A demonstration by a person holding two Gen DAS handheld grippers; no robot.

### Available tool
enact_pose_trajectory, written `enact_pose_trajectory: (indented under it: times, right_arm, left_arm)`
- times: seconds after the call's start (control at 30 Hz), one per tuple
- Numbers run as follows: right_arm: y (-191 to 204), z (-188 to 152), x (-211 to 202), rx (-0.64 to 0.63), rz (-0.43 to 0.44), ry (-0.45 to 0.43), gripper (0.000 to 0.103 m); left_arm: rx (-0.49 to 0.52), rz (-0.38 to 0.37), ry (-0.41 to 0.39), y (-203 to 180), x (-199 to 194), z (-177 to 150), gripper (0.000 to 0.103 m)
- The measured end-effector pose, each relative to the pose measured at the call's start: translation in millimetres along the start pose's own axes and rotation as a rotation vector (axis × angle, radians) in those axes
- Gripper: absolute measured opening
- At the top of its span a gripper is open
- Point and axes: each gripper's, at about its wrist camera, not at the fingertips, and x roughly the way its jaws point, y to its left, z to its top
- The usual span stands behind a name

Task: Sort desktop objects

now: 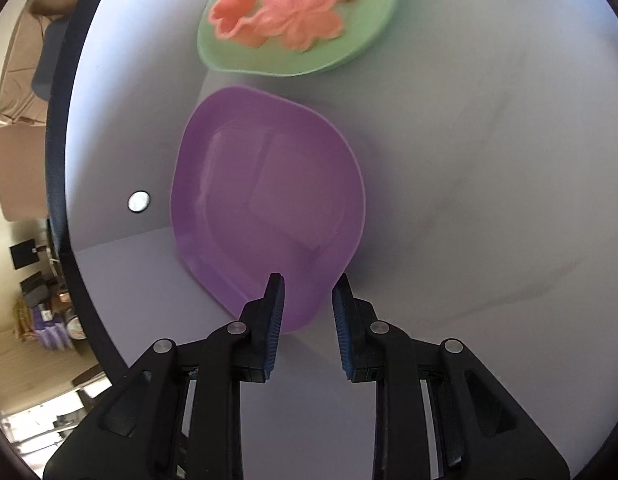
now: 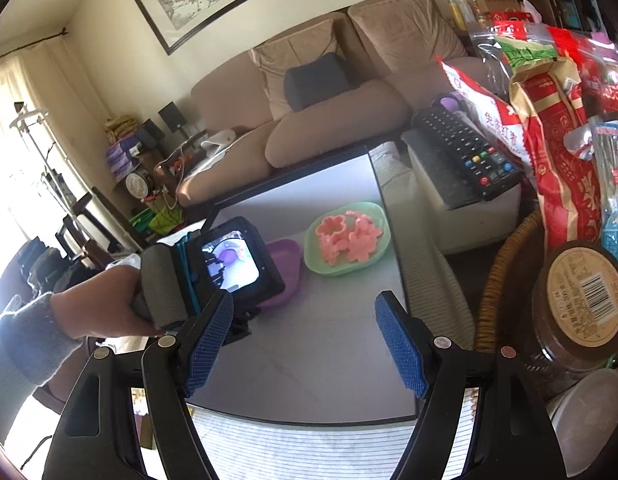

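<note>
- Two shallow plastic dishes are seen on a pale, glossy tabletop (image 1: 449,140): an empty purple rounded-square dish (image 1: 269,204) nearer the left gripper, and just beyond it a mint-green dish (image 1: 309,60) heaped with coral-pink flower-shaped plastic cutters (image 1: 285,12).
- The purple dish is judged light, stiff and smooth, so it may slide or tip on the slick surface; its thin raised rim is judged the best place to be gripped, one pad inside and one outside.
- The pink cutters are judged light and rigid, with thin walls that can be pinched.
- The left gripper (image 1: 308,285) is seen with its blue-padded jaws narrowed, straddling the near edge of the purple dish; the pads are not shown pressing on it, and nothing is held.
- The right gripper (image 2: 305,308) is seen spread wide and empty, well short of both dishes.
- A person's hand (image 2: 109,304) in a grey sleeve is seen holding the left tool.
- A black remote control (image 2: 465,152) and red snack packets (image 2: 549,92) are seen off to the right.
</note>
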Motion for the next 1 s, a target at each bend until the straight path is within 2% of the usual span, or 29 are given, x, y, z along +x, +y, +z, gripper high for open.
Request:
enact_pose_trajectory:
  times: [0.17, 0.2, 0.27, 0.33, 0.4, 0.47, 0.6, 0.7, 0.8, 0.87, 0.93, 1.0]
  right_arm:
    - [-8.2, -1.5, 3.0, 0.032, -0.02, 0.006, 0.077]
    - [-8.7, -1.6, 4.0, 0.036, -0.02, 0.009, 0.077]
    - [-8.8, -2.2, 5.4, 0.039, -0.02, 0.012, 0.077]
    - [-8.9, -2.7, 5.3, 0.045, -0.023, 0.012, 0.077]
    - [-10.9, -2.5, 4.0, 0.06, -0.011, 0.009, 0.077]
    - [-11.2, -2.5, 2.5, 0.066, -0.009, 0.005, 0.077]
    - [-10.2, -3.8, 2.2, 0.072, -0.016, 0.005, 0.077]
    - [-7.9, -4.2, 3.1, 0.086, -0.022, 0.0, 0.077]
    - [-5.5, -4.4, 2.5, 0.078, -0.022, -0.001, 0.077]
    - [-6.7, -4.2, 2.2, 0.083, -0.027, -0.002, 0.077]
    - [-10.6, -3.9, 2.0, 0.098, -0.03, -0.001, 0.077]
    - [-14.3, -3.8, 0.7, 0.109, -0.034, -0.004, 0.077]
  left_arm:
    - [-0.012, -0.009, -0.043, 26.3, -7.0, 6.7, 0.026]
    - [-0.037, -0.061, -0.039, 33.2, -8.5, 6.6, 0.026]
    - [-0.085, -0.235, -0.025, 45.8, -14.1, 1.8, 0.03]
    - [-0.106, -0.314, -0.023, 54.2, -21.7, -5.4, 0.036]
    - [-0.153, -0.341, -0.031, 65.9, -28.6, -11.3, 0.036]
    - [-0.24, -0.361, -0.08, 82.4, -38.6, -16.2, 0.038]
    - [-0.432, -0.463, -0.187, 110.1, -50.4, -22.6, 0.051]
    - [-0.544, -0.56, -0.251, 122.6, -56.2, -22.7, 0.051]
    - [-0.604, -0.664, -0.282, 111.7, -52.5, -25.9, 0.06]
    - [-0.635, -0.728, -0.271, 115.6, -44.1, -22.3, 0.06]
    - [-0.635, -0.781, -0.259, 89.4, -56.2, -21.0, 0.06]
    - [-0.586, -0.748, -0.239, 77.6, -49.3, -23.7, 0.06]
